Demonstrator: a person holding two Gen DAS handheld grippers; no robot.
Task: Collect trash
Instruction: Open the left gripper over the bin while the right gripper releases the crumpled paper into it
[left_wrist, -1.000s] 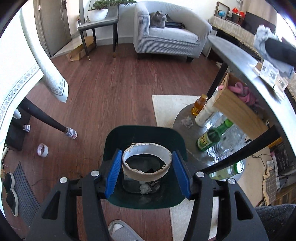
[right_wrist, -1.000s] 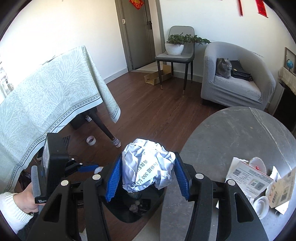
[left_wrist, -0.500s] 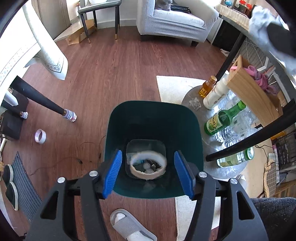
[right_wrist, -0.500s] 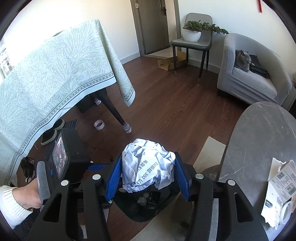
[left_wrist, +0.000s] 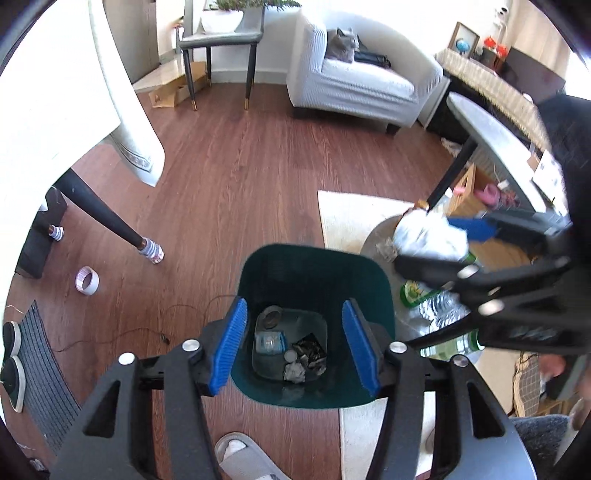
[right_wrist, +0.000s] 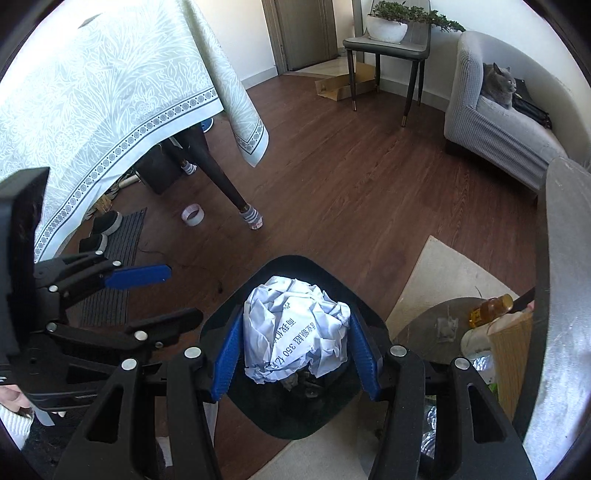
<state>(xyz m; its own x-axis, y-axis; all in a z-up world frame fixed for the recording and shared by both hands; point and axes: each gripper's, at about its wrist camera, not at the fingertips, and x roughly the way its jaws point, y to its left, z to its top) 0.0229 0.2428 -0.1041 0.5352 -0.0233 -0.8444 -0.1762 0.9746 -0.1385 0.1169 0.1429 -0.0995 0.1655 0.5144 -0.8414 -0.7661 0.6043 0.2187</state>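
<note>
A dark green bin (left_wrist: 314, 258) stands on the wood floor, with small scraps and a ring-shaped piece (left_wrist: 271, 319) at its bottom. My left gripper (left_wrist: 295, 347) hangs over the bin's mouth; its jaws are closing and nothing is between the blue pads. My right gripper (right_wrist: 295, 350) is shut on a crumpled ball of white printed paper (right_wrist: 295, 325) and holds it above the bin (right_wrist: 291, 264). In the left wrist view the right gripper (left_wrist: 424, 242) comes in from the right with the paper ball (left_wrist: 428, 236), just past the bin's right rim. The left gripper (right_wrist: 173, 295) shows at the left of the right wrist view.
A table leg (left_wrist: 110, 218) under a hanging cloth and a roll of tape (left_wrist: 86, 280) are left of the bin. Bottles (left_wrist: 417, 291) stand on a low round shelf at its right, under a grey table top (right_wrist: 561, 295). A slipper (left_wrist: 240, 454) lies near the bin's front.
The cardboard ring left my left gripper and dropped into the bin. My right gripper sank with the paper ball until it hung over the bin, and it now shows in the left wrist view.
</note>
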